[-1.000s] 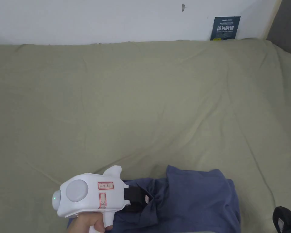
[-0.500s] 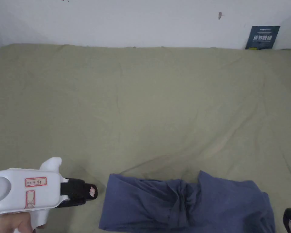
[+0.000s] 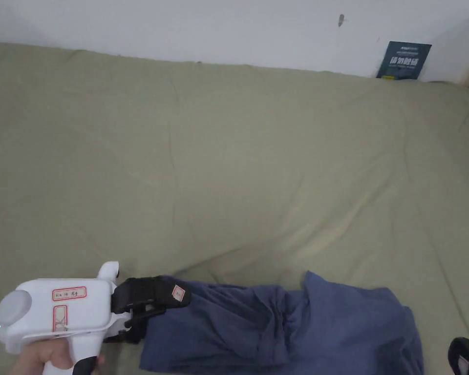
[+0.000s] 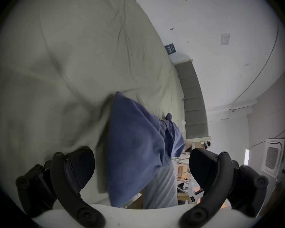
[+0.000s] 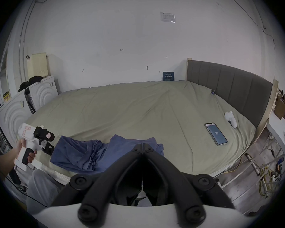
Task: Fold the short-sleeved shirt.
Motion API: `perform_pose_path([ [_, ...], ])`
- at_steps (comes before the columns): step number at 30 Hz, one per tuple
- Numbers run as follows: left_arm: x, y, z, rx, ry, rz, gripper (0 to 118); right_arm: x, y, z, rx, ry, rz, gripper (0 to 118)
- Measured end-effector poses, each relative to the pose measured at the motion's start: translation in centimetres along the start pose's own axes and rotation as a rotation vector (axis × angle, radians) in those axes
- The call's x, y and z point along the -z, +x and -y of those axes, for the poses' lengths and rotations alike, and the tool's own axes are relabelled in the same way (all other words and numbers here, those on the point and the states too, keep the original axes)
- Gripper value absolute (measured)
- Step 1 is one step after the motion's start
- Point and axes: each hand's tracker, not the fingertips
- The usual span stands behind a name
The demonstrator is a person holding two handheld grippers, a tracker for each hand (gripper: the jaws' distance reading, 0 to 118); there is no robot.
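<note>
A crumpled blue short-sleeved shirt (image 3: 287, 332) lies on the near part of the bed, close to its front edge. My left gripper (image 3: 162, 315), held in a hand, is at the shirt's left end. In the left gripper view the shirt's edge (image 4: 135, 141) stands between the jaws of the left gripper (image 4: 141, 162); they are wide apart and not pressing on it. The right gripper view shows the left gripper (image 5: 49, 143) by the shirt (image 5: 89, 154). My right gripper (image 5: 142, 145) is shut with nothing in it. It hovers near the shirt's right end and is seen as a black tip (image 3: 465, 356).
The bed has an olive-green sheet (image 3: 228, 171) with soft creases. A phone (image 5: 215, 133) and a white handheld device (image 5: 230, 118) lie on the right side near the grey headboard (image 5: 229, 86). A dark blue card (image 3: 403, 60) leans on the white wall.
The left gripper drew away to the left of the shirt, then came back. Its jaws now stand open around the shirt's left edge. The shirt lies stretched out further left than a second ago.
</note>
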Motion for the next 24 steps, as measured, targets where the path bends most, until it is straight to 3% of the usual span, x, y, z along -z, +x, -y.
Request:
perform_pose_path([
  [1, 0.9, -0.3, -0.1, -0.029, -0.003, 0.026, 111, 0.0, 0.1, -0.1, 0.007, -0.002, 0.000, 0],
  [2, 1.6, -0.5, -0.1, -0.027, -0.010, 0.032, 98, 0.1, 0.1, -0.1, 0.015, -0.004, 0.000, 0],
  [3, 2.2, -0.4, 0.0, 0.000, -0.019, 0.026, 48, 0.1, 0.1, -0.1, 0.019, -0.004, -0.004, 0],
  [4, 2.6, -0.1, 0.3, 0.024, -0.015, -0.008, 11, 0.0, 0.1, -0.1, 0.020, -0.001, -0.003, 0],
  [6, 3.2, -0.9, 0.9, 0.012, -0.022, -0.214, 11, -0.2, 0.0, -0.1, 0.018, 0.006, 0.001, 0],
  [8, 1.4, -2.3, -0.7, -0.025, -0.002, -0.069, 10, -0.5, 0.0, -0.1, 0.013, 0.010, -0.001, 0],
  [10, -0.4, -1.6, -1.5, 0.042, 0.054, -0.151, 10, -0.7, 0.1, -0.2, -0.008, 0.019, 0.004, 0],
  [16, -7.3, 2.4, -0.5, 0.038, 0.195, -0.275, 10, -0.8, 0.2, -0.5, -0.018, 0.051, -0.012, 0],
  [20, -14.8, 5.5, -0.5, 0.068, 0.289, -0.493, 10, -0.2, 0.1, -0.5, -0.023, 0.056, -0.044, 0],
  [24, -16.9, 9.6, -0.5, 0.145, 0.306, -0.724, 10, 0.2, -0.3, -0.5, -0.025, 0.061, -0.075, 0],
])
